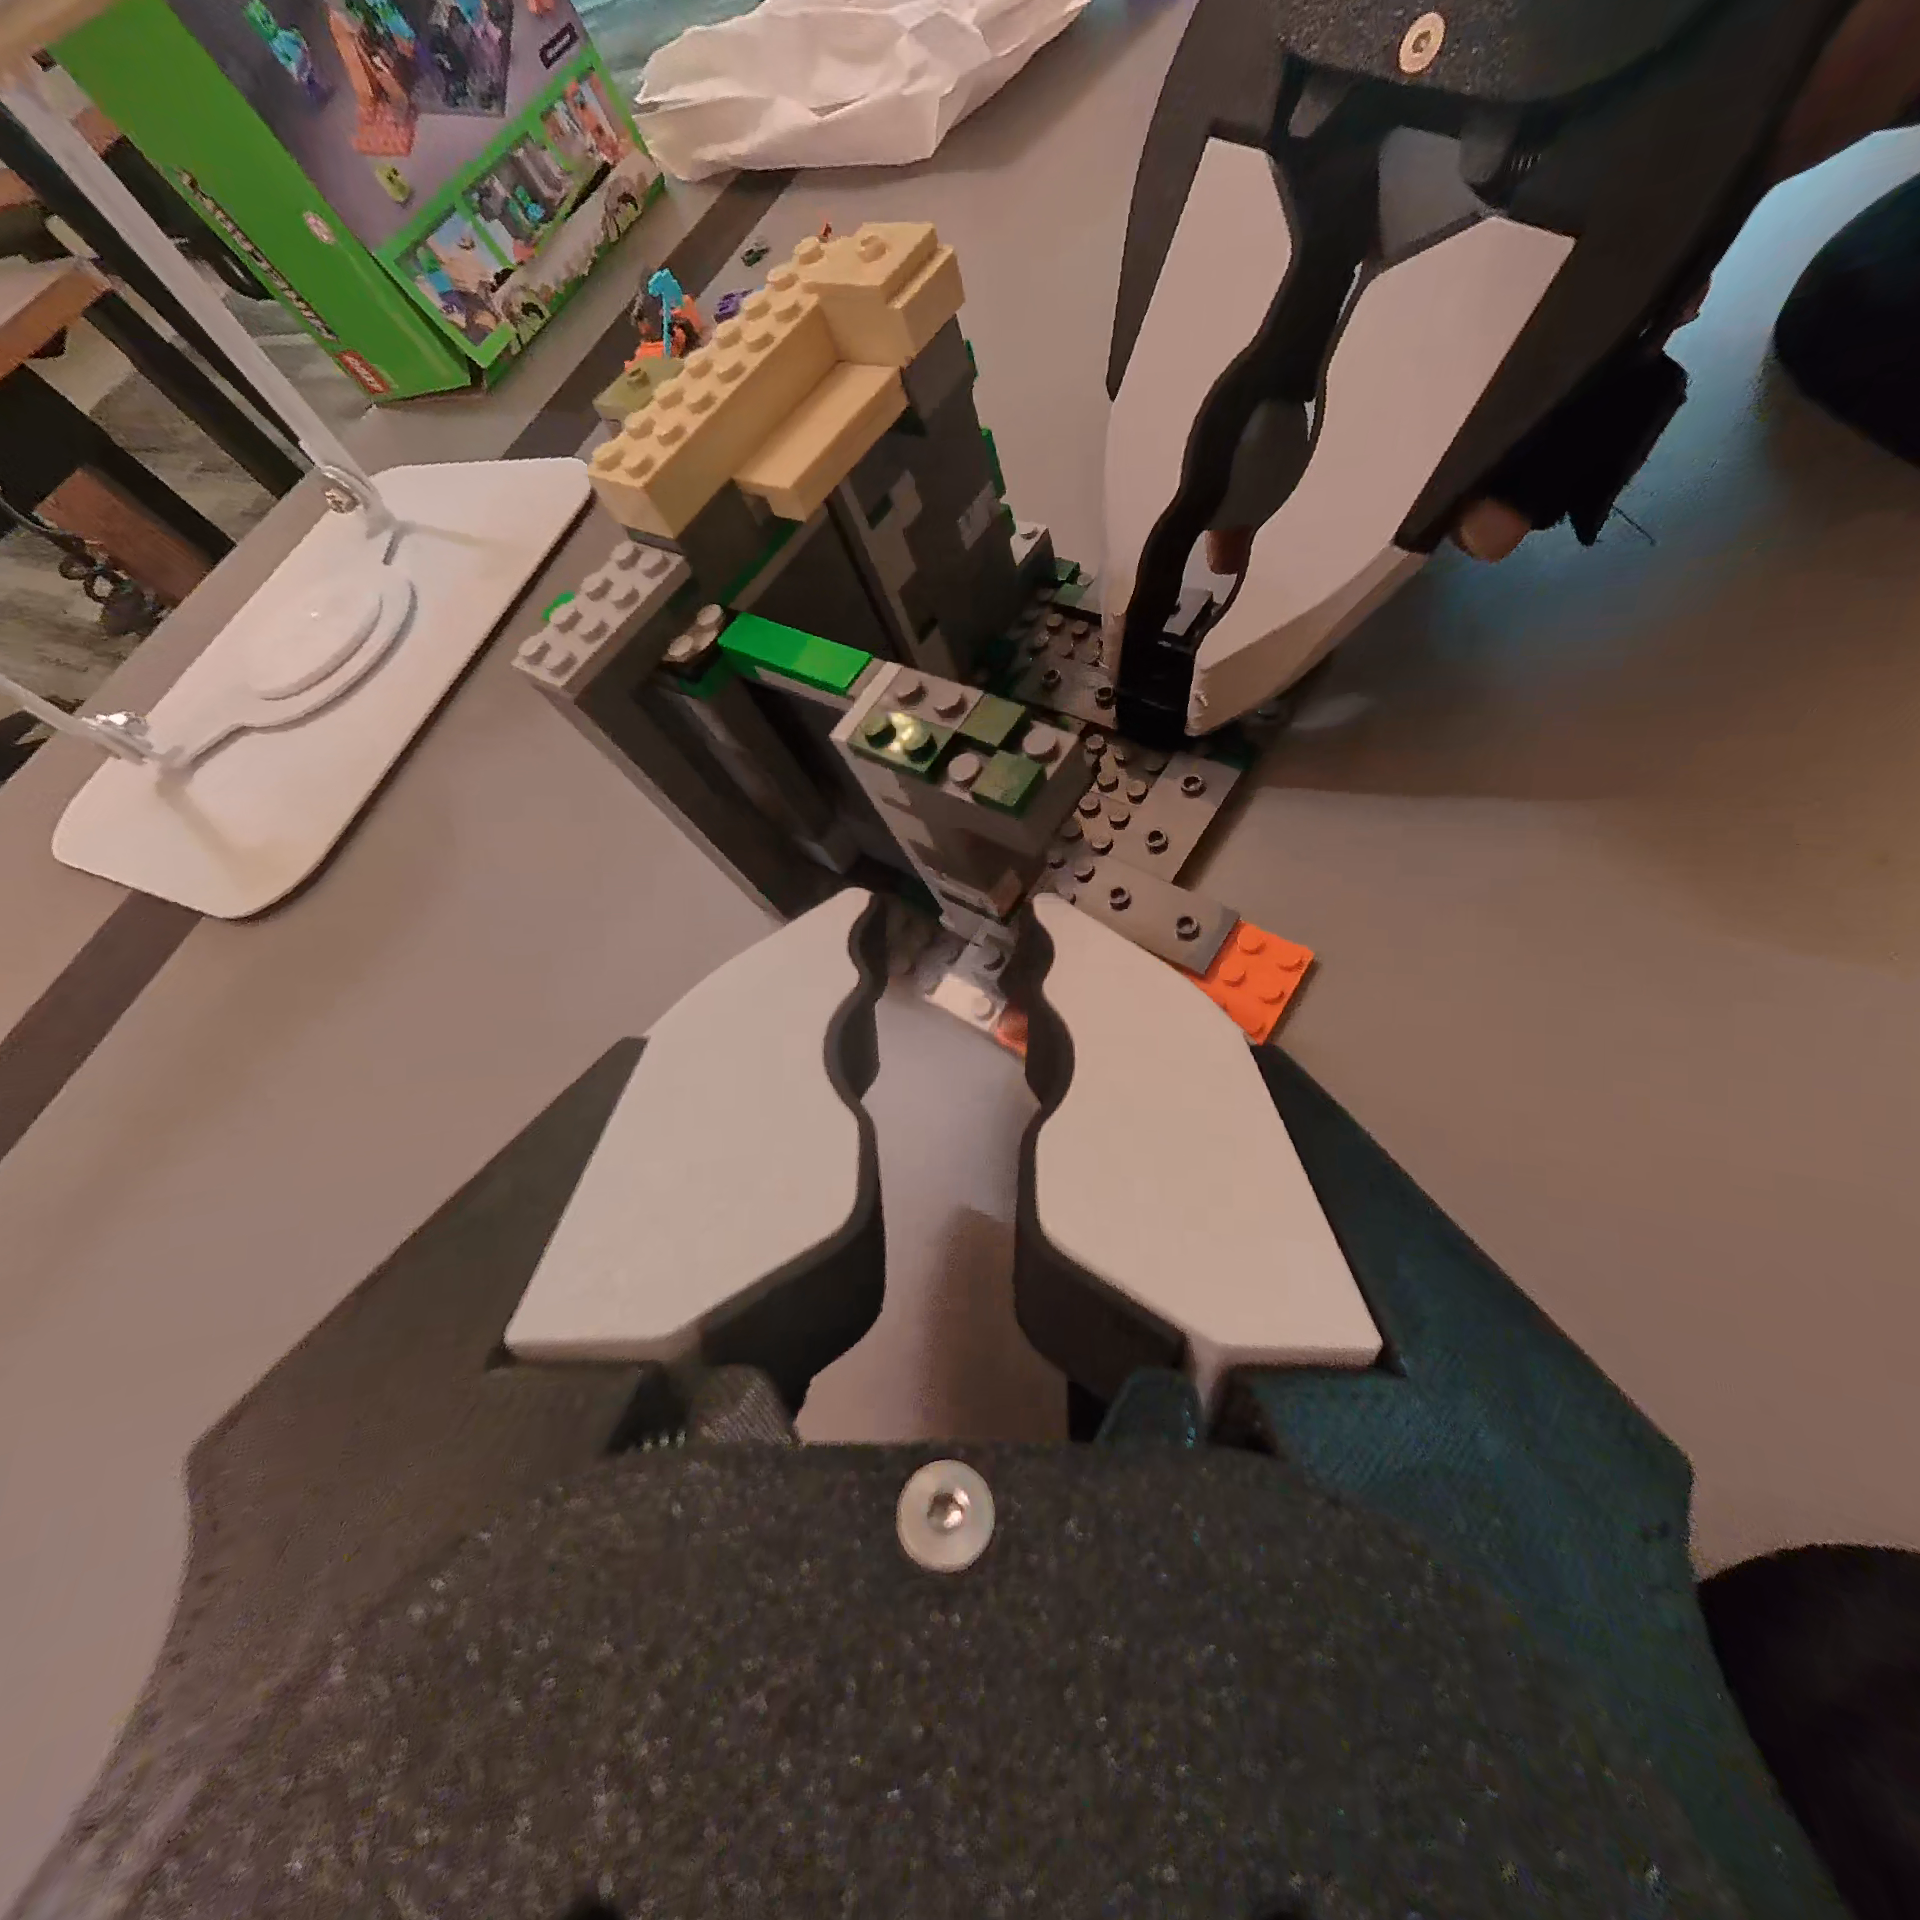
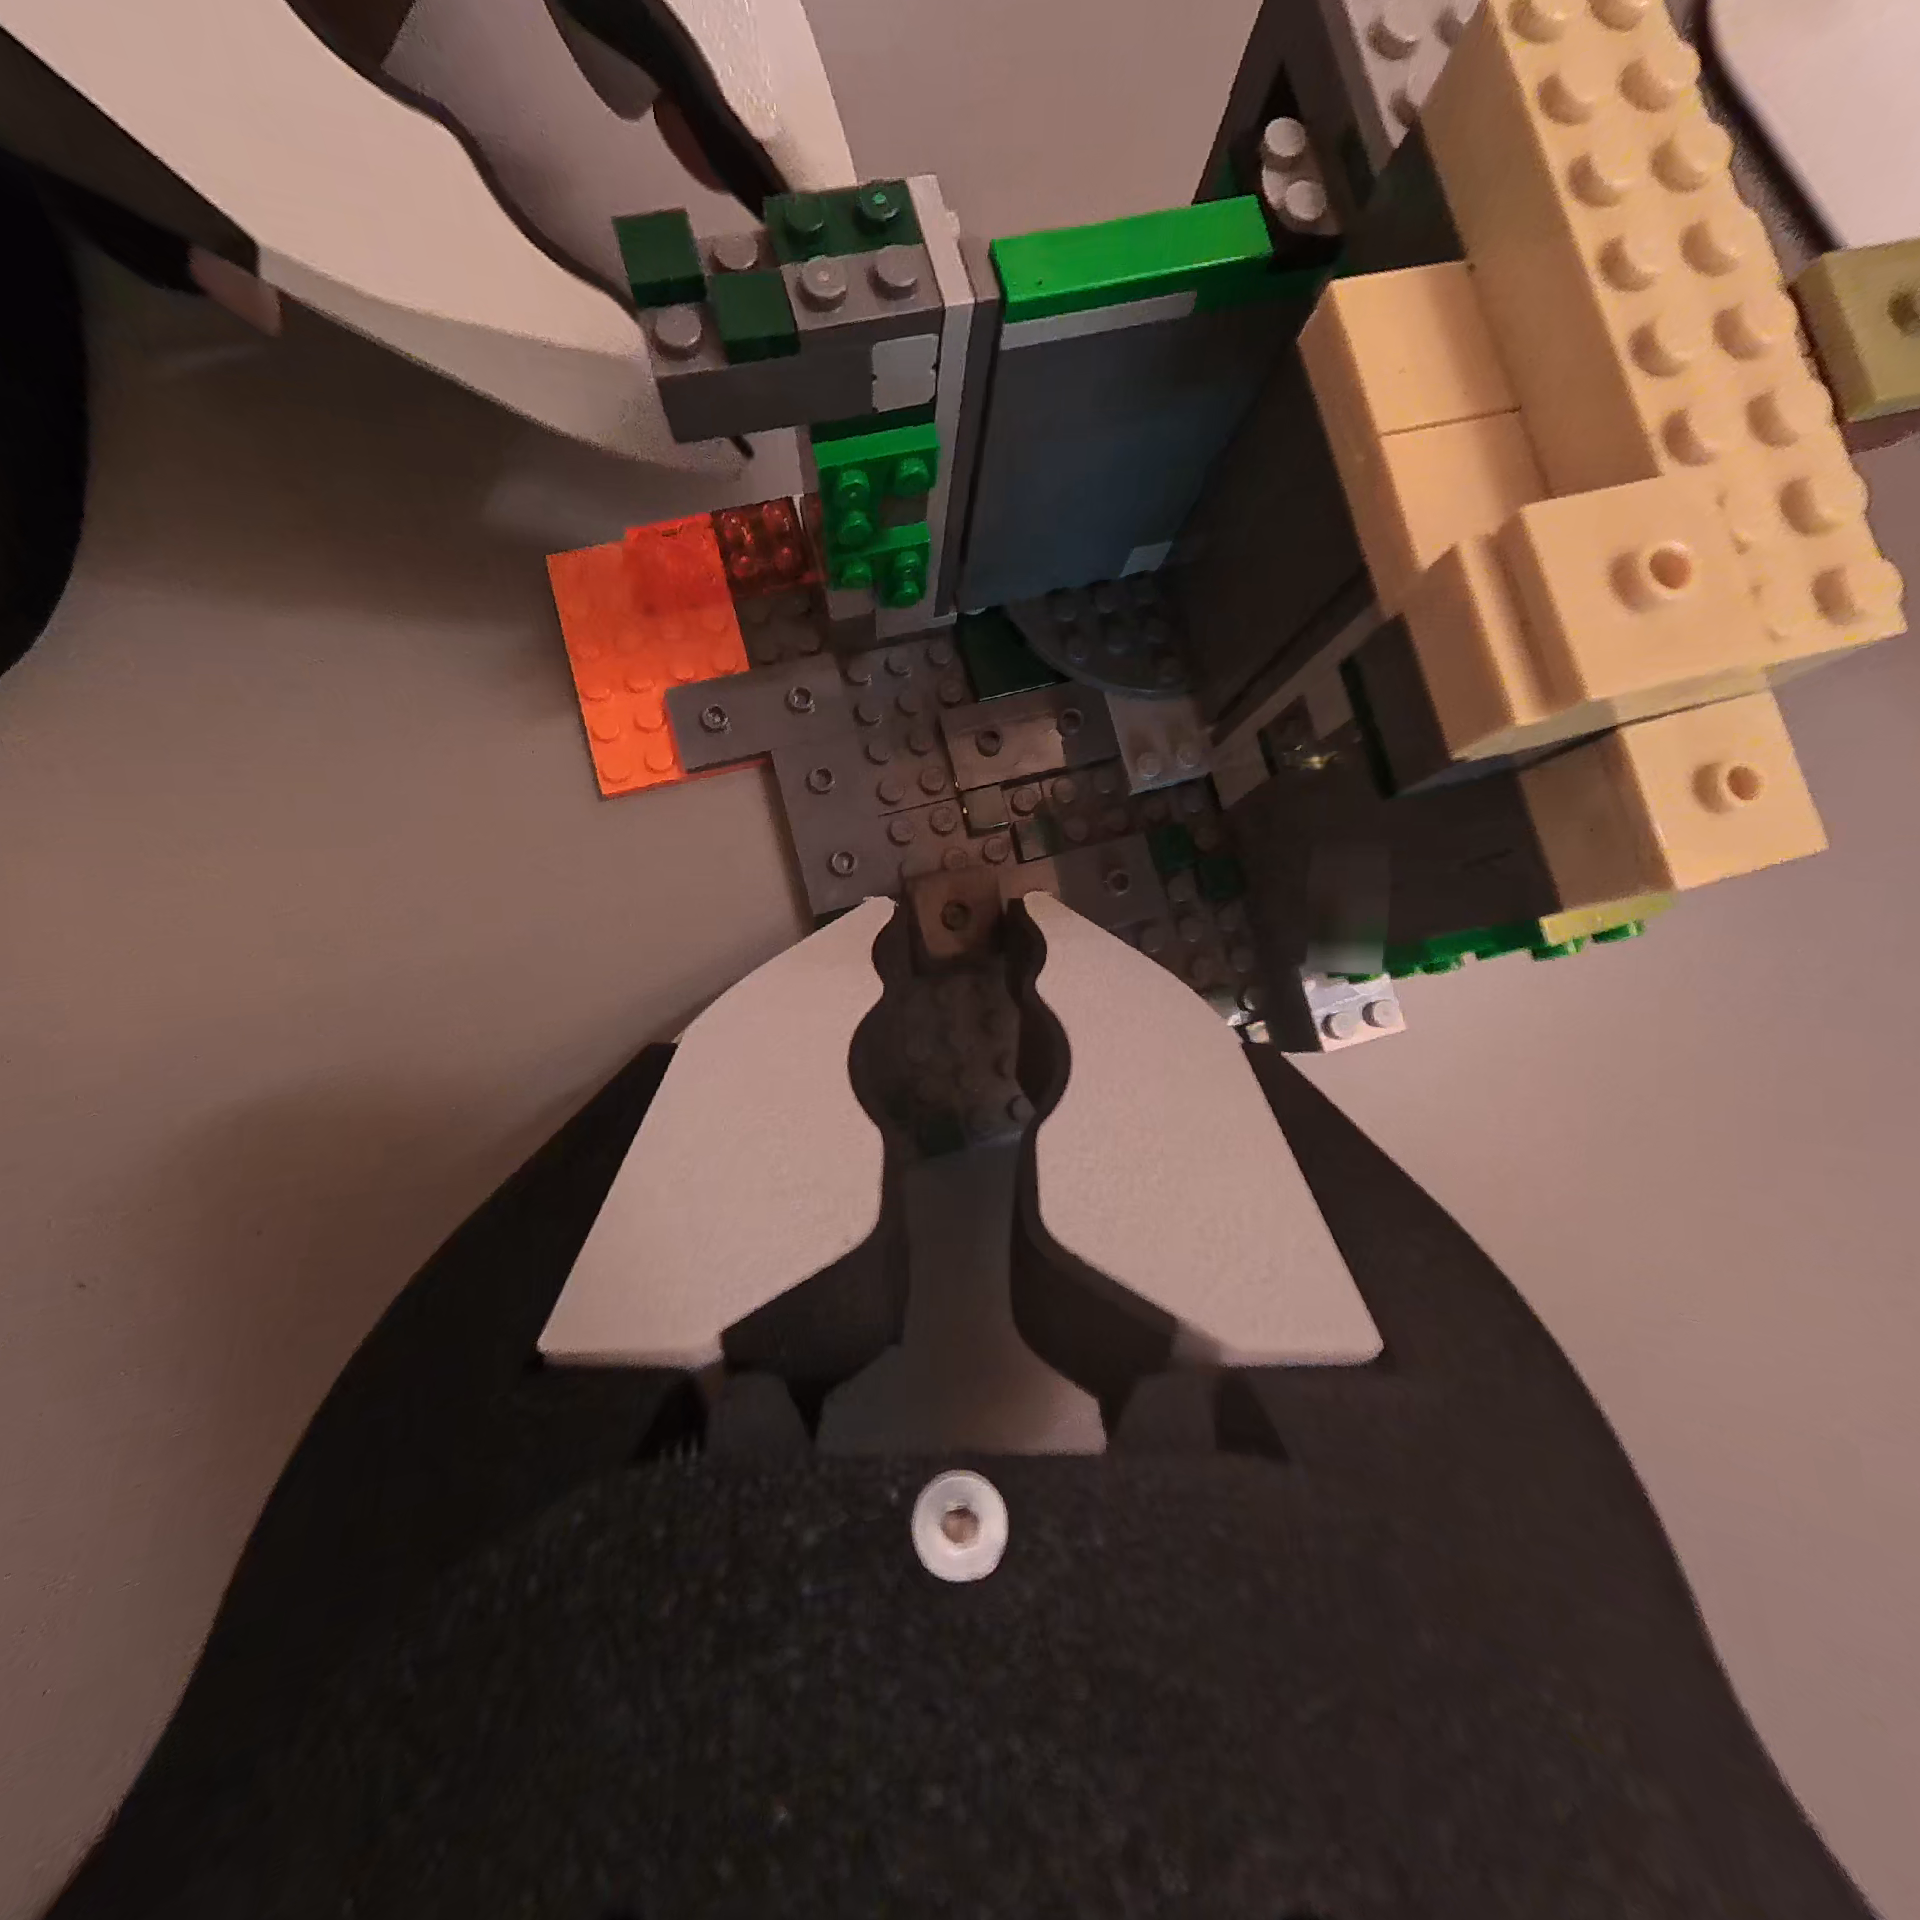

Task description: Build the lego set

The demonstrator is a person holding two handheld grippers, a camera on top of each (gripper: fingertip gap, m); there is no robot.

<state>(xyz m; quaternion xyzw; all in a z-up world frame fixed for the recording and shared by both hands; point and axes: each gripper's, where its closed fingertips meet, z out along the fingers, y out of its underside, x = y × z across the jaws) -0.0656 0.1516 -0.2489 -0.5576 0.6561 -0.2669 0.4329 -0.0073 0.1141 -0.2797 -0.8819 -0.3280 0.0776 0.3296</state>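
The lego build stands on the grey table: a dark grey tower topped with tan bricks, a shorter grey and green pillar, a dark studded baseplate and an orange plate at one corner. My left gripper is closed around the foot of the short pillar, its jaws on either side. It also shows at the top left of the right wrist view. My right gripper is shut on a small dark piece and holds it down on the baseplate. It also shows in the left wrist view.
A green lego box and crumpled white paper lie at the back. A white stand base with clear rods sits left of the build. Small loose pieces lie behind the tower. A person's fingertips hold the right gripper.
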